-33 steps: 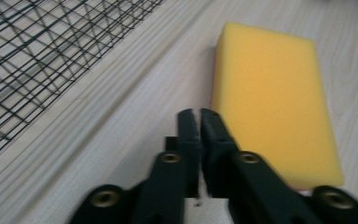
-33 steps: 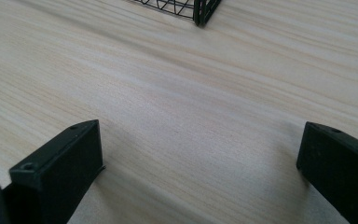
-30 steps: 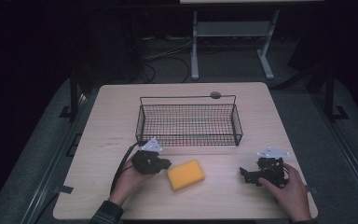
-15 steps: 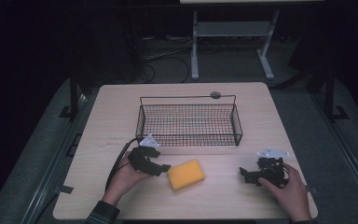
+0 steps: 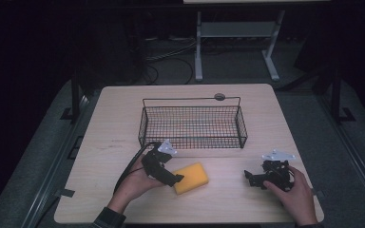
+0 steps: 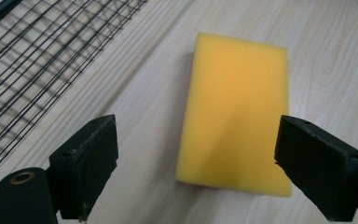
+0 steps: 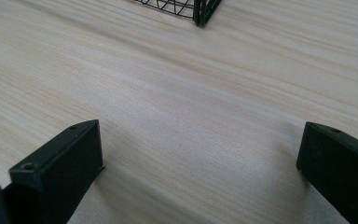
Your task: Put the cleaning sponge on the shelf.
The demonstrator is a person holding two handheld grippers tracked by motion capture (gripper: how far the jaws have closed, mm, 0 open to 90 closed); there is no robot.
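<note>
A yellow sponge lies flat on the wooden table, in front of the wire basket. My left gripper hovers just above the sponge's left end, and its jaws have just been opening; in the left gripper view the sponge lies on the table below and beyond the wide-apart jaws, untouched by my left gripper. My right gripper rests low at the table's right front, open, and in its own view my right gripper has bare table between its jaws.
The black wire basket stands mid-table with nothing in it; its mesh is close on the left in the left gripper view, and one corner shows in the right gripper view. A small dark disc lies behind the basket.
The left gripper has lifted and shifted slightly away from the basket, and its jaws have spread apart above the sponge. The right hand has stayed put.
</note>
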